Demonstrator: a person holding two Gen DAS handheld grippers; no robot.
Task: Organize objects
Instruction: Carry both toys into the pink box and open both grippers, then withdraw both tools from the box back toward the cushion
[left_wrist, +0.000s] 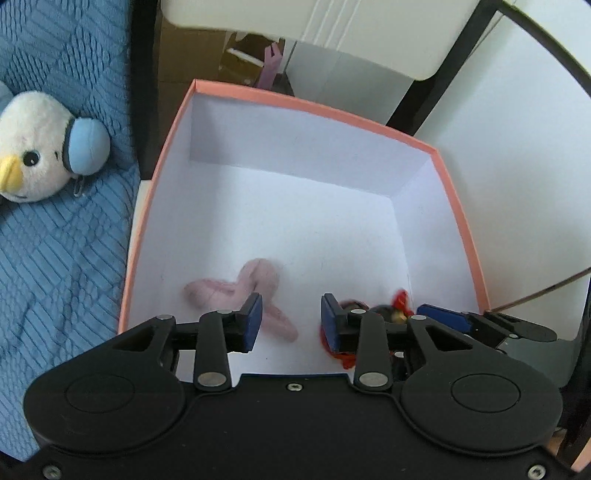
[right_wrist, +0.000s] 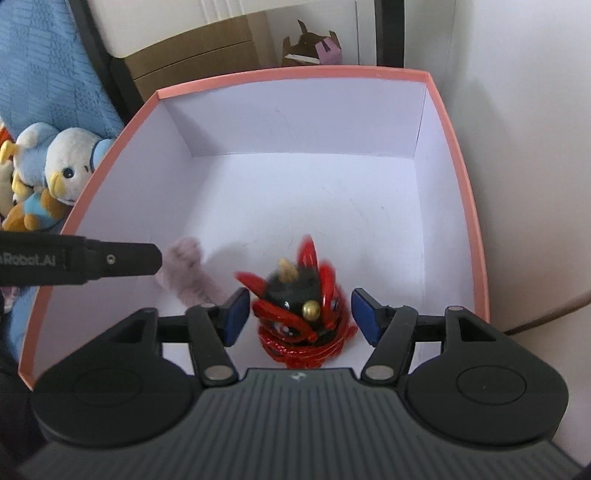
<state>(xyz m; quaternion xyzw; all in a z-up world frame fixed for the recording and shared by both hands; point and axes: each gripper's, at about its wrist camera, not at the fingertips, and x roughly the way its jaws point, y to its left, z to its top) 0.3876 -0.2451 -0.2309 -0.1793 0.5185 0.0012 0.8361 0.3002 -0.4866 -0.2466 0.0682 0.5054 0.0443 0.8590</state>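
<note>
A pink-rimmed box with white inside holds two toys. A pink fuzzy toy lies on its floor, blurred, just beyond my open left gripper. A red and black lion-dance toy with gold knobs lies between the blue pads of my open right gripper, apart from both pads and blurred. In the left wrist view the red toy shows behind the right finger. The pink toy and the left gripper's finger show in the right wrist view. The box rim fills that view.
Plush birds lie on a blue blanket left of the box: a white one with blue earmuffs, and a group in the right wrist view. Cardboard boxes and a black frame stand behind. A white wall is at right.
</note>
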